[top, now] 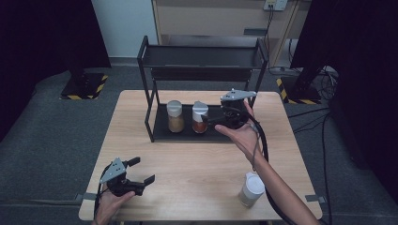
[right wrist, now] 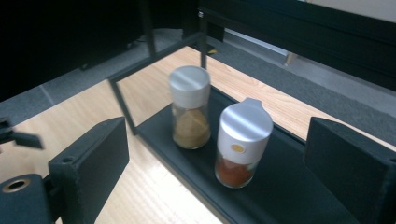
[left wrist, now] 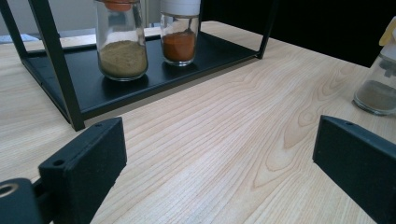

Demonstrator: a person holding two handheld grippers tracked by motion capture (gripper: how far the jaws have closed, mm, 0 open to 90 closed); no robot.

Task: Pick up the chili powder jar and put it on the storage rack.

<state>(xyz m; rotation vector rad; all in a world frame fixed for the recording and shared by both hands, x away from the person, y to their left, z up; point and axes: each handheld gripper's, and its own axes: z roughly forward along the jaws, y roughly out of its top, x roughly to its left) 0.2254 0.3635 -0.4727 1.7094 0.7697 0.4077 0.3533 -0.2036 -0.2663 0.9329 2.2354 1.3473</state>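
- Your right gripper (top: 224, 118) hangs over the right end of the black rack's (top: 155, 125) bottom shelf, jaws wide apart with nothing between them.
- In the right gripper view those jaws frame 2 jars on that shelf: the orange-spice jar (right wrist: 243, 142) nearer, the tan-spice jar (right wrist: 190, 107) just beyond it, close together but not touching.
- Both jars stand upright; in the high view they sit side by side in the middle of the shelf, the tan one on the left.
- Your left gripper (top: 143, 171) rests near the worktop's (top: 197, 159) front left corner, jaws open and empty.
- A third jar (top: 251, 188), white-capped, stands alone near the worktop's front right corner, well apart from the rack.
- The rack sits along the worktop's far edge.
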